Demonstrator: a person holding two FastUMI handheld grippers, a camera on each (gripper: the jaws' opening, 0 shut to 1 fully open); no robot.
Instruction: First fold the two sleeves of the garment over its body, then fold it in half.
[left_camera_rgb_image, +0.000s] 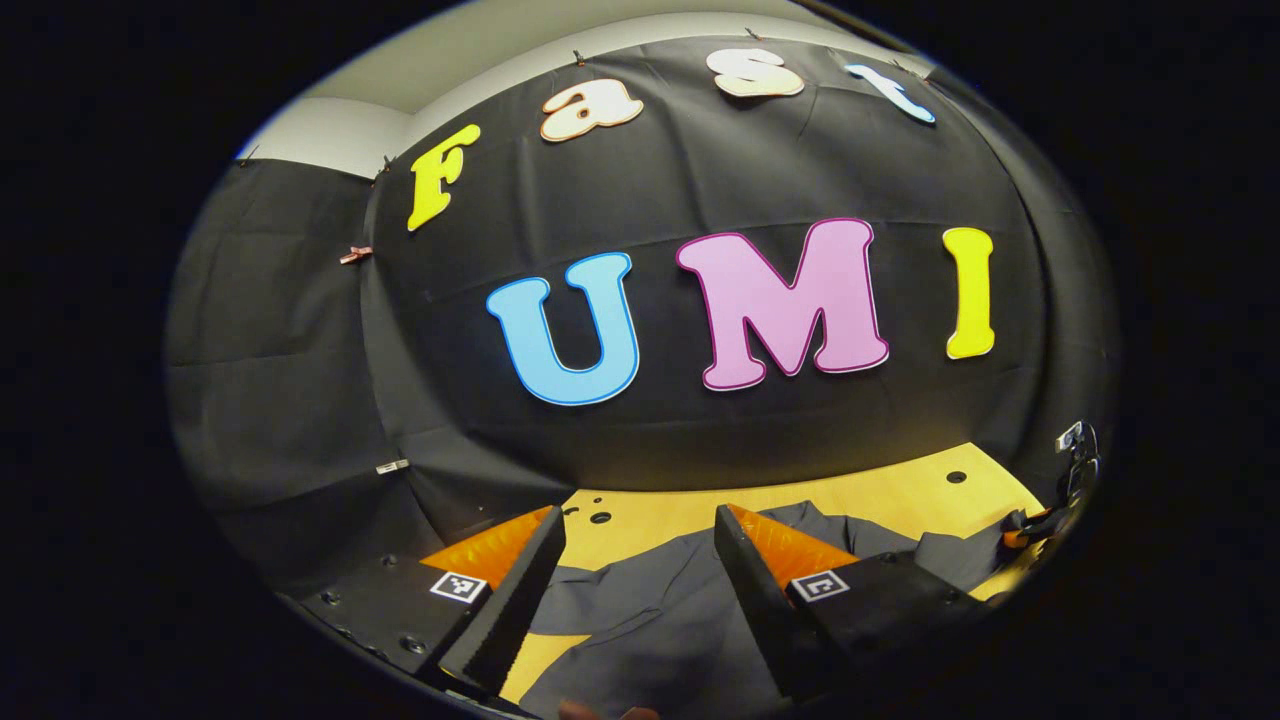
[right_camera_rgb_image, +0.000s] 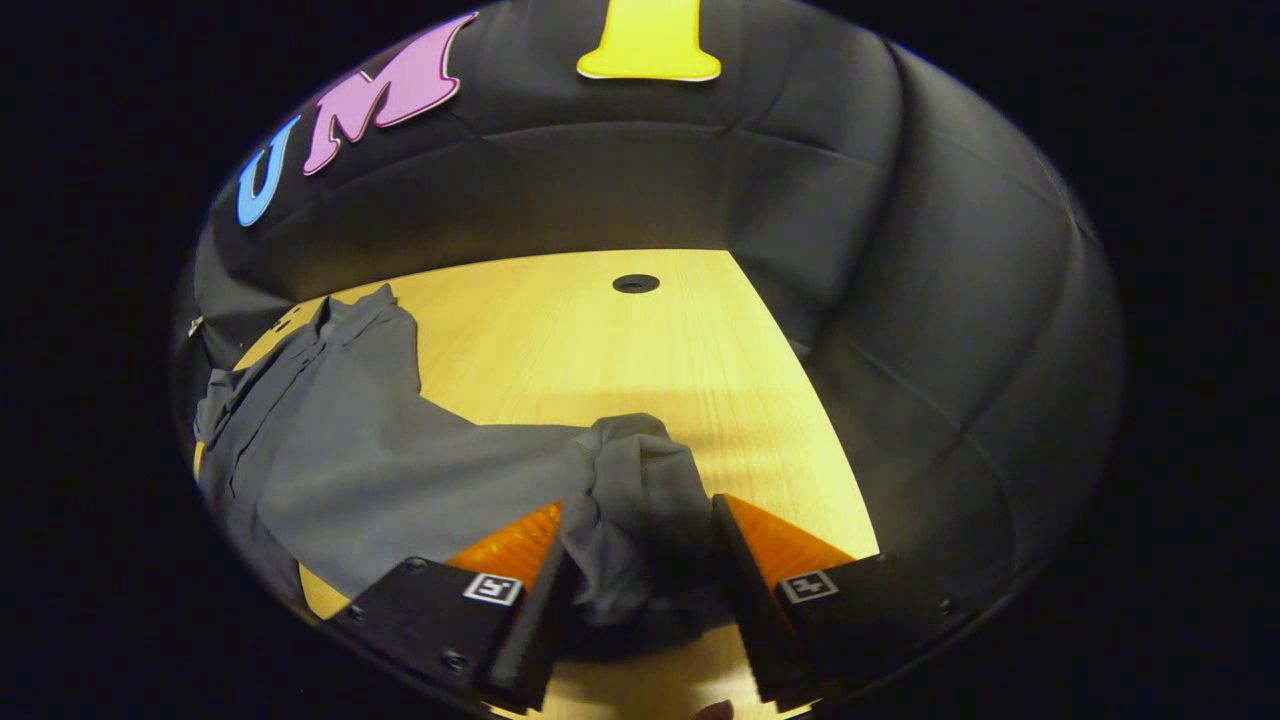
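A dark grey long-sleeved garment (left_camera_rgb_image: 650, 610) lies spread on the yellow wooden table (left_camera_rgb_image: 900, 490). My left gripper (left_camera_rgb_image: 635, 515) hovers over its body, open wide, with nothing between the fingers. In the right gripper view the garment's body (right_camera_rgb_image: 340, 440) stretches to the left, its collar end toward the far wall. One sleeve (right_camera_rgb_image: 640, 470) runs out to the right and ends in a bunched heap. That heap sits between the fingers of my right gripper (right_camera_rgb_image: 638, 500), which stand wide apart. I cannot tell whether they touch the cloth.
The bare table (right_camera_rgb_image: 600, 340) reaches to the black cloth wall behind, with a round hole (right_camera_rgb_image: 636, 283) near its far edge. Dark hardware with an orange part (left_camera_rgb_image: 1040, 525) shows at the sleeve's end, far right in the left gripper view.
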